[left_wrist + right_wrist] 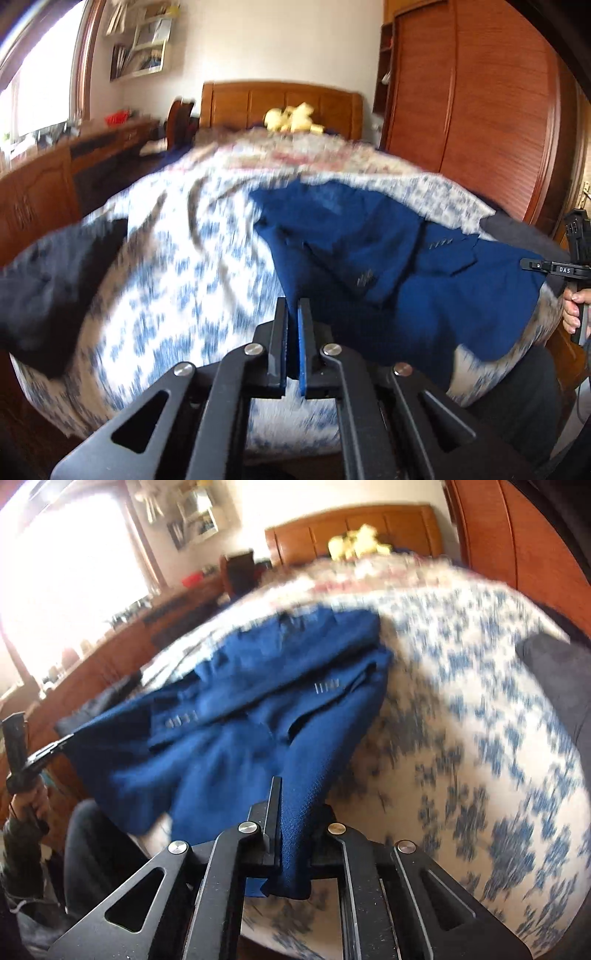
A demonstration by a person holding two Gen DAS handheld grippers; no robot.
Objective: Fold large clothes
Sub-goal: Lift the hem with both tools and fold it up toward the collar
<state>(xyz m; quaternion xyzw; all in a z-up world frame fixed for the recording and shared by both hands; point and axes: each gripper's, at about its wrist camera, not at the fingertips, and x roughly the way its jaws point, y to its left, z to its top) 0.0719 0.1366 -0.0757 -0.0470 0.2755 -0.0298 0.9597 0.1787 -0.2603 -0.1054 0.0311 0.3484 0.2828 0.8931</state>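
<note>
Both hand-held grippers clamped on blue jacket [258, 716], angled downward

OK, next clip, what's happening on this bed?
A person is folding a blue suit jacket on a bed with a blue-and-white floral cover, holding a gripper in each hand. The left gripper and the right gripper are each shut on the jacket's near hem, one at each end. The rest of the jacket lies on the cover, sleeves crossed over its front. Dark garments lie to the sides.
</note>
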